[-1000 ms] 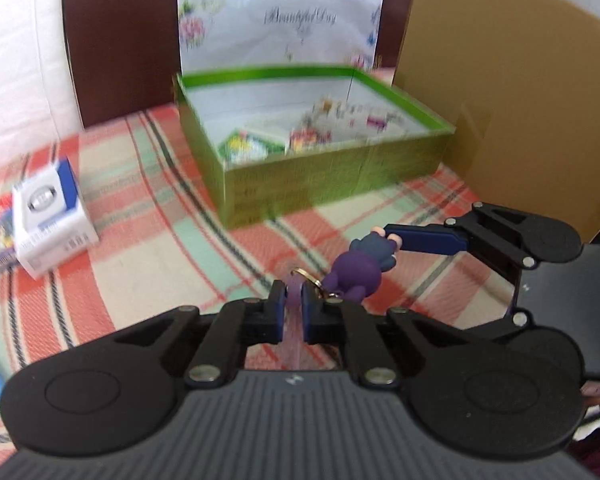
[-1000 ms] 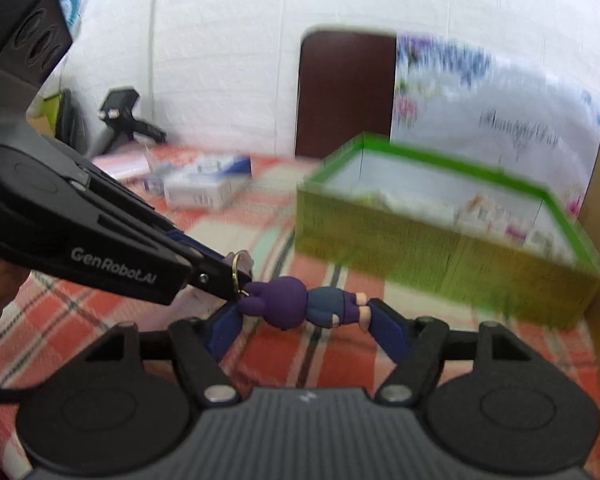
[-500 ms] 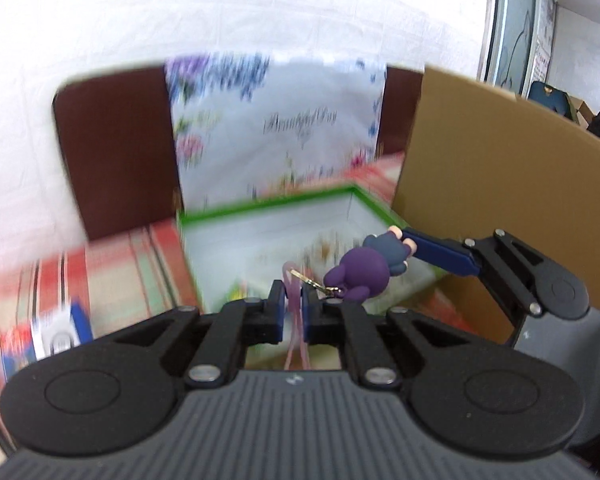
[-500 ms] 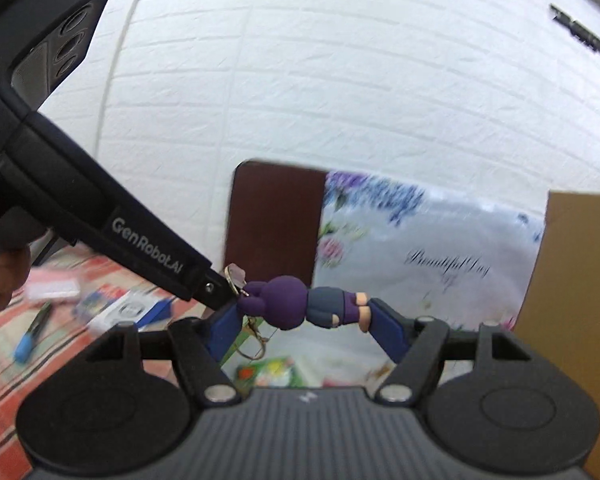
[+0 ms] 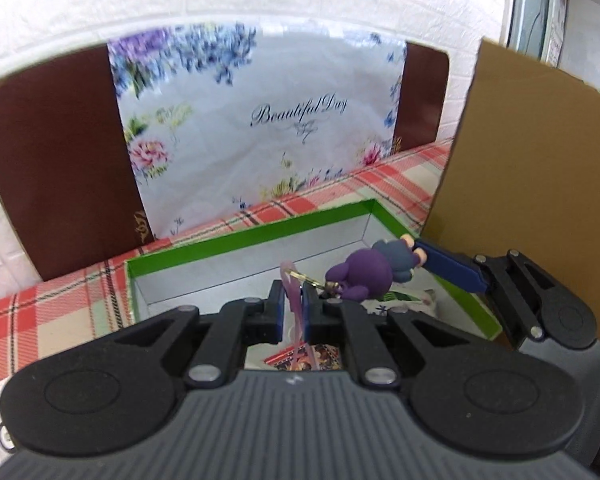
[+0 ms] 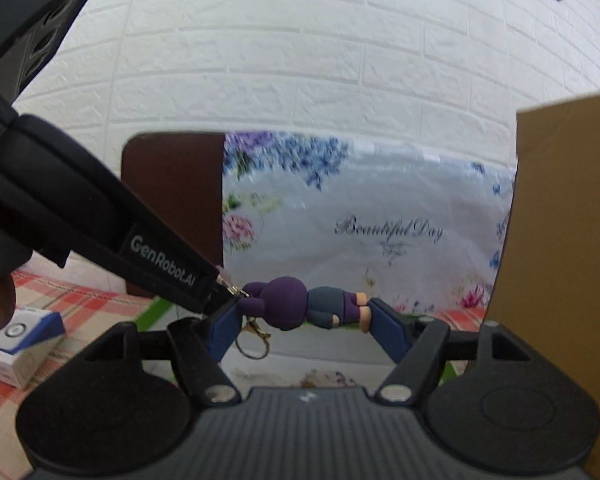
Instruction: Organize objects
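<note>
The purple rubbery rabbit-eared figurine keychain (image 6: 300,306) lay sideways above the green-rimmed cardboard box (image 5: 236,240), ears left, feet right, gripped lengthwise by the right gripper (image 6: 304,320). The left gripper (image 5: 293,312) pinched its translucent pink strap (image 5: 290,280); only the right view showed the dangling gold clasp (image 6: 256,340).

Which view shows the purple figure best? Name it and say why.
The right wrist view: the purple figure lies sideways in full profile, head to feet, between the right gripper's fingers. The left wrist view shows it smaller, from behind, above the green box, its strap pinched in the left gripper.
</note>
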Demonstrator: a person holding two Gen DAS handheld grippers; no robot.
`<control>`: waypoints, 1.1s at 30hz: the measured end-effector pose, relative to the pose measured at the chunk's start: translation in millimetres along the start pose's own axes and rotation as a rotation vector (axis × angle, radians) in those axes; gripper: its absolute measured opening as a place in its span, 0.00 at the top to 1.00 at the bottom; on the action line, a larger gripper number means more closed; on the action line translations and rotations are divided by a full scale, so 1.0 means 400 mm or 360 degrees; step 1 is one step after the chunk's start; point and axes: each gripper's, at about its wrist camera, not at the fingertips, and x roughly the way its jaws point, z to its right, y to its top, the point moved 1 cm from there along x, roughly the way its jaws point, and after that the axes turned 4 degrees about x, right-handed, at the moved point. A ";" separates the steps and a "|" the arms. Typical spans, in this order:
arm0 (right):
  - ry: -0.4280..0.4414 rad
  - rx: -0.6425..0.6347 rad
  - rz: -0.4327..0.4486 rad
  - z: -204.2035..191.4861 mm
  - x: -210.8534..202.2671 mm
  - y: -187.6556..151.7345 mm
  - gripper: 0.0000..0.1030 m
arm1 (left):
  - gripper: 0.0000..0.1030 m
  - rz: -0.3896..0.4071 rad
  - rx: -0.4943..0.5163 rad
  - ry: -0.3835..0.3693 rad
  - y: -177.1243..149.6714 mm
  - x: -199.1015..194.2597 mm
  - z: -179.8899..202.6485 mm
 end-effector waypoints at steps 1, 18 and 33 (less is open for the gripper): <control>0.0000 -0.0003 -0.0041 0.003 0.017 -0.008 0.27 | 0.88 -0.0018 0.0000 0.0025 -0.002 0.015 0.000; -0.0029 0.0173 -0.0089 0.039 -0.133 -0.071 0.21 | 0.57 -0.0129 -0.0025 0.0302 -0.095 -0.070 0.036; 0.0070 0.0084 -0.0136 -0.037 -0.271 -0.086 0.19 | 0.54 -0.0180 -0.0157 0.0401 -0.231 -0.210 0.026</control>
